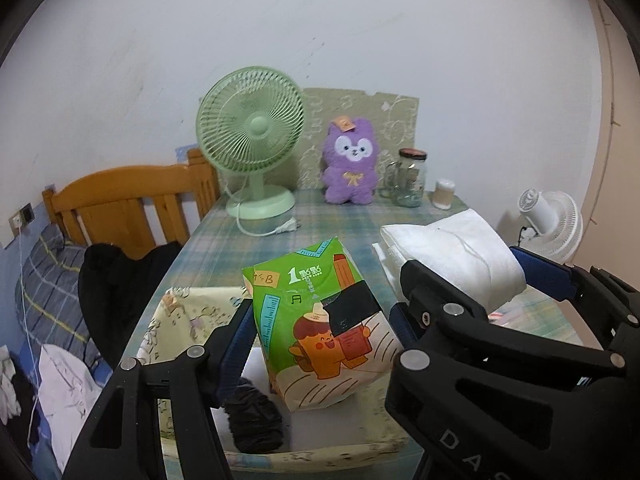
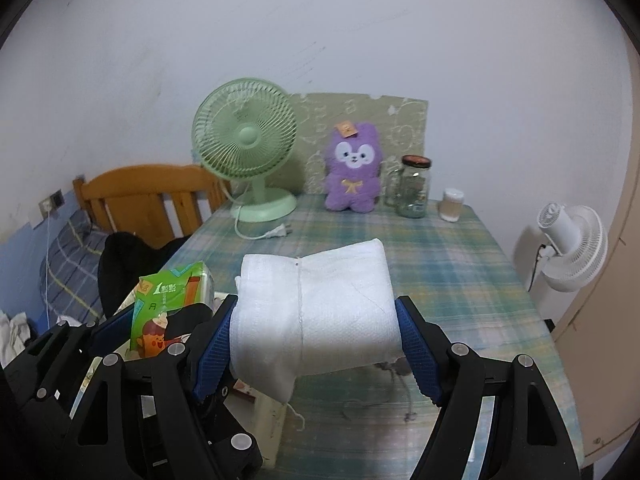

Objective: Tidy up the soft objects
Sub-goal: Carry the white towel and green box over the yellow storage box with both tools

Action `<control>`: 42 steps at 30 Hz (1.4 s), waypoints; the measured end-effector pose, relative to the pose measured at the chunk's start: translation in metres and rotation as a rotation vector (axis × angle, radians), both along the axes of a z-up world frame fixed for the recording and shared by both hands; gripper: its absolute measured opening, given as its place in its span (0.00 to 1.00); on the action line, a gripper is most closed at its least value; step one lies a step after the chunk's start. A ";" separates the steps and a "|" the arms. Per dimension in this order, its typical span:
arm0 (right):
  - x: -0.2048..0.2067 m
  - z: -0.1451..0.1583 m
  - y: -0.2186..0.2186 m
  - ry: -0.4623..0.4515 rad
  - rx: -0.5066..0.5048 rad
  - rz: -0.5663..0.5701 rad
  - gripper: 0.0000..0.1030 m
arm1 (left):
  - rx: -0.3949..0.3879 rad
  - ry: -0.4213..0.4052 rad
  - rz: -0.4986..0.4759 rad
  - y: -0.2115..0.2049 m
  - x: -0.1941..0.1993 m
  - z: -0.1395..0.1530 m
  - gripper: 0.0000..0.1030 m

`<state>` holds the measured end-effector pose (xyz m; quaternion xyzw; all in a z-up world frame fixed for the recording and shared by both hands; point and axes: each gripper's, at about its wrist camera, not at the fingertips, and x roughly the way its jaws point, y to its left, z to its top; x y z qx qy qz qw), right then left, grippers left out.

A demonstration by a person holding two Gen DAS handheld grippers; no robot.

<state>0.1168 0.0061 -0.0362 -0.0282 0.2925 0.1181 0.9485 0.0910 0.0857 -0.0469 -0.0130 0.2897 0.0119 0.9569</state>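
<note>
The left gripper [image 1: 320,344] pinched the green tissue pack [image 1: 320,320], its jaws pressed against the pack's two sides, holding it tilted over the fabric storage box [image 1: 180,312] at the near edge of the worktop [image 2: 440,248]. A dark bundle [image 1: 252,416] already lay inside that box. The right gripper [image 2: 316,340] clamped the folded white towel [image 2: 316,300] just beside the box, its jaws squeezing both ends. The soft pack would probably buckle under pressure and could slip out askew, landing on the box's limp wall and folding it over. The towel's loose lower fold might snag that wall too.
</note>
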 end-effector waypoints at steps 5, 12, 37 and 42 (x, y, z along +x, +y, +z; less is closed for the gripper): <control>0.008 -0.011 0.016 0.020 -0.006 0.046 0.77 | -0.003 0.025 0.035 0.015 0.007 -0.011 0.68; 0.016 -0.022 0.037 0.038 -0.025 0.102 0.76 | -0.019 0.062 0.088 0.039 0.019 -0.028 0.69; 0.000 -0.042 0.095 0.085 -0.020 0.277 0.76 | 0.008 0.148 0.224 0.077 -0.022 -0.039 0.88; -0.004 -0.044 0.097 0.090 -0.001 0.295 0.84 | -0.003 0.156 0.231 0.078 -0.027 -0.040 0.88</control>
